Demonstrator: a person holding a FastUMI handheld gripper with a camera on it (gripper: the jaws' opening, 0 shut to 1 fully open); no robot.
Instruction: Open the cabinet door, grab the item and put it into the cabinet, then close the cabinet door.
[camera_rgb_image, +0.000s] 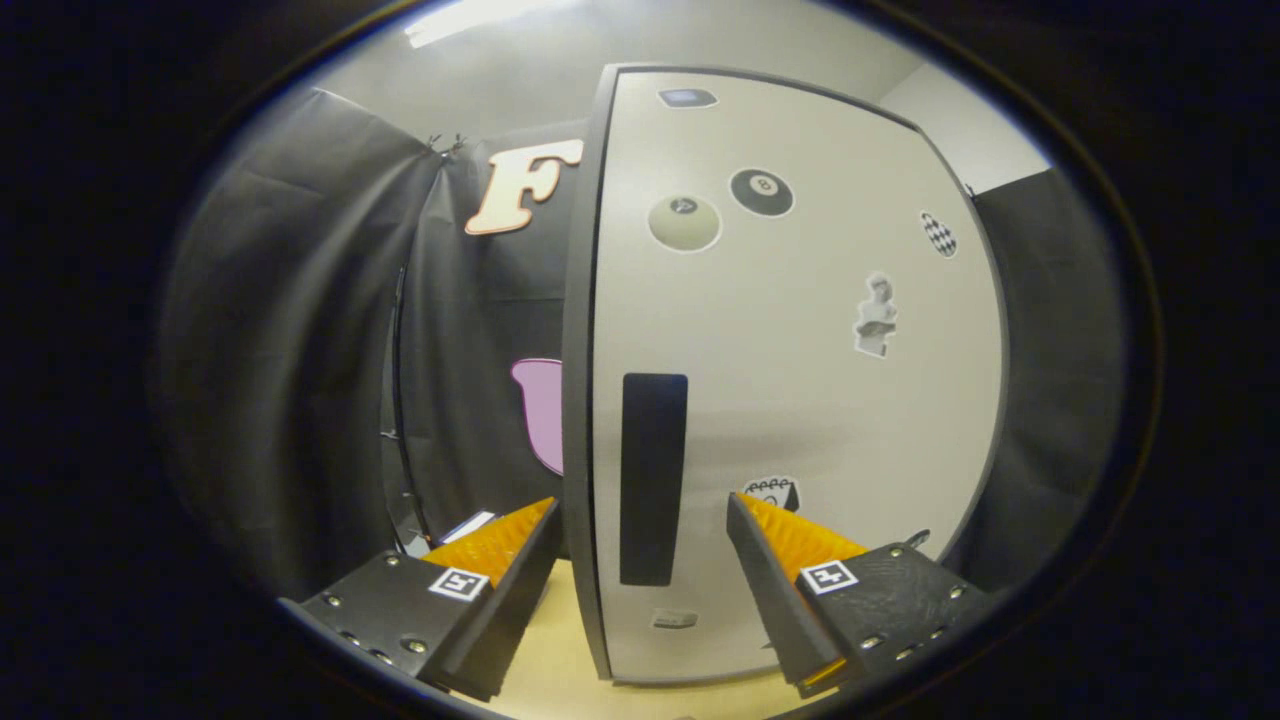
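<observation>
Cabinet door (800, 380) stood shut, just ahead of the fingers; a rigid flat panel, probably light and smooth-faced. Its dark vertical handle slot (654, 478) near the left edge looked the likeliest hold. Gripper (640, 520) was spread wide, empty, straddling that edge above the pale tabletop (560, 660).

cabinet door (800, 380) stickers blurred, interior hidden, item unseen

The cabinet door (800, 380) stands just ahead of the spread fingers (520, 545), its handle (654, 478) between them.
</observation>
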